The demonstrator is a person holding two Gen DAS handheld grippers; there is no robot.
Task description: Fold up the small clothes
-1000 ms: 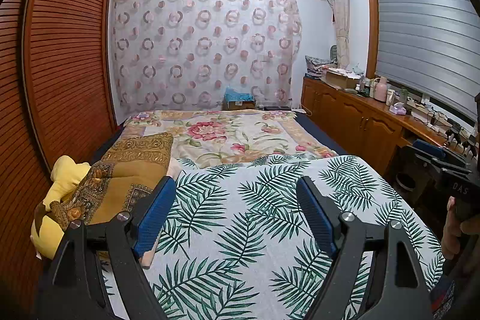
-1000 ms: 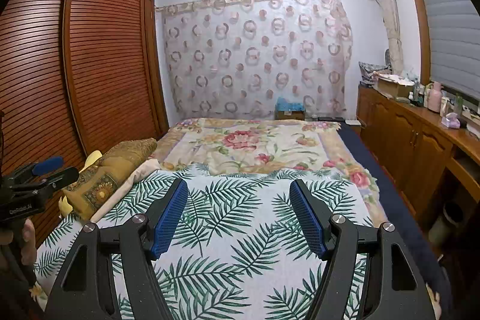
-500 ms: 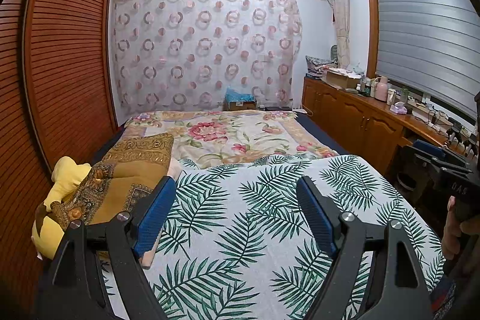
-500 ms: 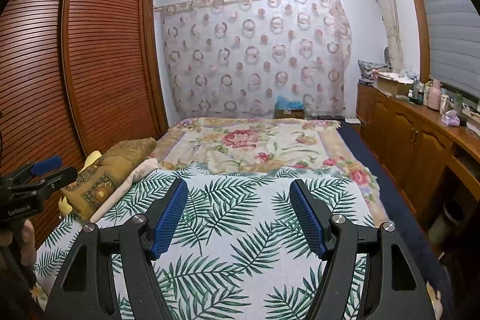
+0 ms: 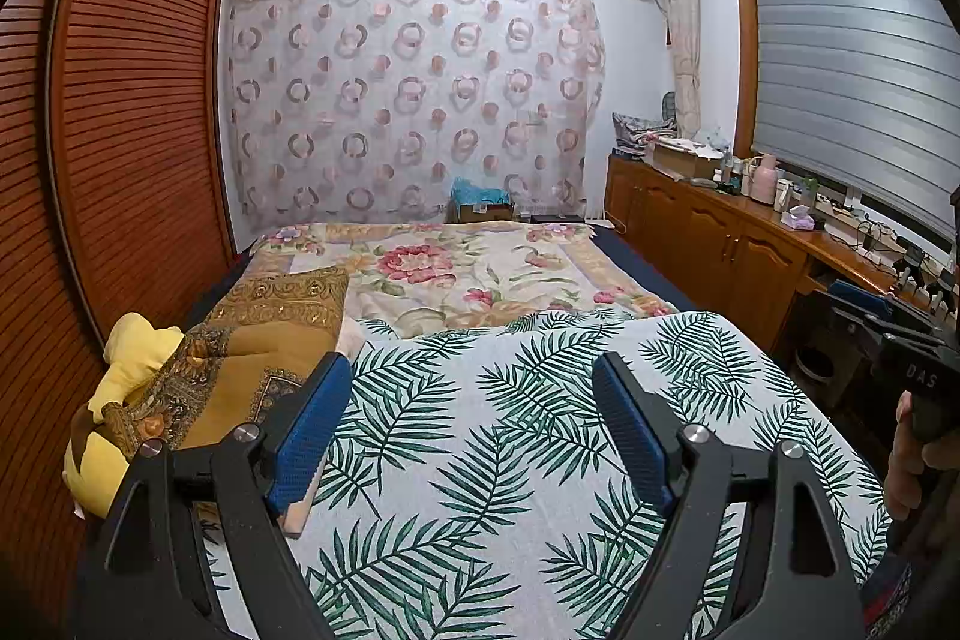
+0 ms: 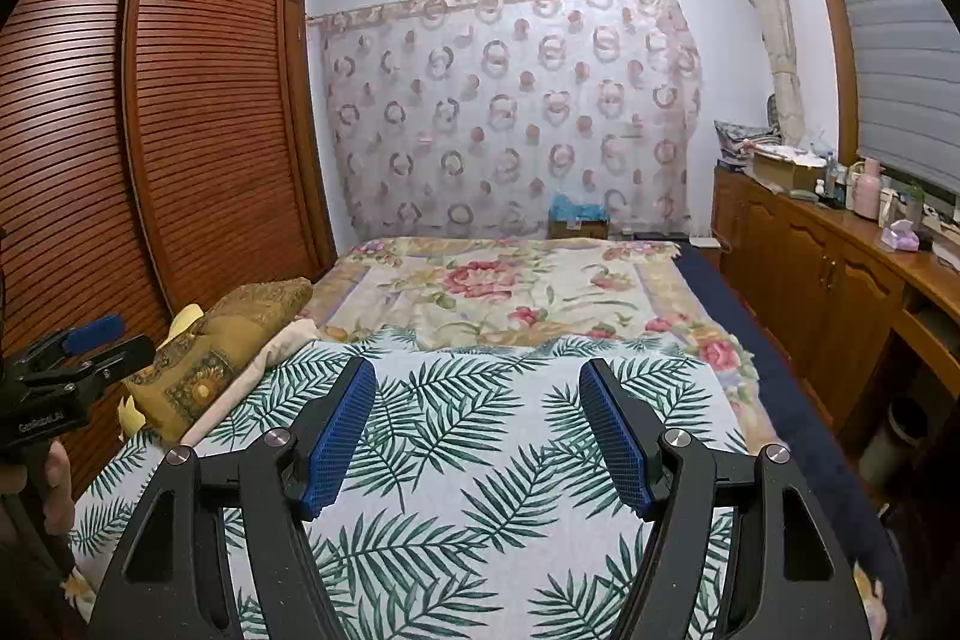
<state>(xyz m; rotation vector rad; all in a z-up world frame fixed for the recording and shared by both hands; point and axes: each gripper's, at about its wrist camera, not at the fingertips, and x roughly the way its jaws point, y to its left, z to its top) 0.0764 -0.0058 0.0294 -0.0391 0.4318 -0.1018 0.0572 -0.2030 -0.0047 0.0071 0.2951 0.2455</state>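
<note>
Left gripper [image 5: 471, 412], left wrist view: held above the palm-leaf bedspread [image 5: 510, 430], pointing slightly downward toward the far end of the bed; its blue-padded jaws stand wide apart with only the spread visible between them. Right gripper [image 6: 477, 418], right wrist view: same low, forward-pointing pose over the same spread, jaws likewise spread and empty.

Each gripper appears at the edge of the other's view. The person's right hand [image 5: 909, 466] grips a black handle at the right edge of the left wrist view; the person's left hand [image 6: 42, 496] grips the other handle at the left edge of the right wrist view.

Writing: the right gripper body reads "DAS" in the left wrist view; the left gripper body bears a white word beginning "Geo", the rest too small to read.

Task item: no small garment can be made out on the palm-leaf bedspread or on the floral quilt [image 6: 498, 286] beyond it. A gold patterned cushion [image 5: 240, 370] and a yellow pillow [image 5: 129, 358] lie at the left side of the bed, beside the louvred wardrobe [image 6: 198, 112].

Compared with the frames half a second and one second earlier, both grippers hold the same pose and the same jaw spread; nothing on the bed has shifted.
</note>
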